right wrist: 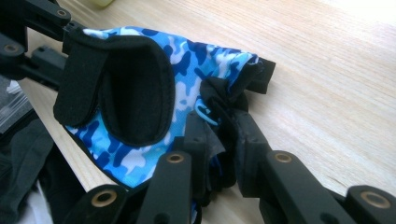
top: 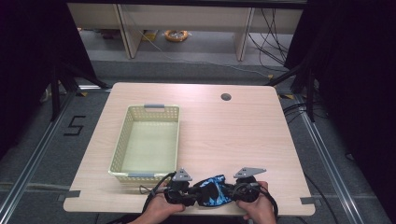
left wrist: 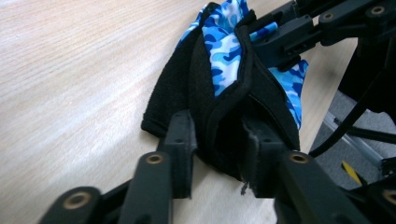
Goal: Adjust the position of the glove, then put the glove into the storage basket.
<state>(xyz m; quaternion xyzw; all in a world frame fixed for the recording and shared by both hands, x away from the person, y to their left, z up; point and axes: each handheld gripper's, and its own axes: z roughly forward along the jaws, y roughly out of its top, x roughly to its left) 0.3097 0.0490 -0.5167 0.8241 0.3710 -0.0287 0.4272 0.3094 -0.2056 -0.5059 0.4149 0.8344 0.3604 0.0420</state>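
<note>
- A pale yellow plastic basket [top: 148,142] with perforated lattice walls and grey handle clips stands empty on the left half of the light wood-grain surface [top: 224,135], just beyond the person's left hand [top: 156,211].
- The left tongs [top: 192,195], matte black linkage with brass-coloured pivot pins and a grey three-cornered plate on top, are clamped on one end of the glove [top: 212,189]; in the left gripper view the two black pads press a thick fold of black fleecy fabric [left wrist: 224,140] between them.
- The glove is soft cloth, blue-and-white camouflage print edged in black, with a broad black strap curled into a rounded loop [right wrist: 116,88]; it is stretched between the two tongs at the near edge of the surface, well right of the basket's near corner.
- The right tongs [top: 229,192], of the same black build, are closed on the glove's other end; the right gripper view shows bunched black and blue cloth pinched between the pads.
- The person's right hand [top: 259,210] holds that tool.
- A small round dark hole [top: 226,97] sits near the far edge.
</note>
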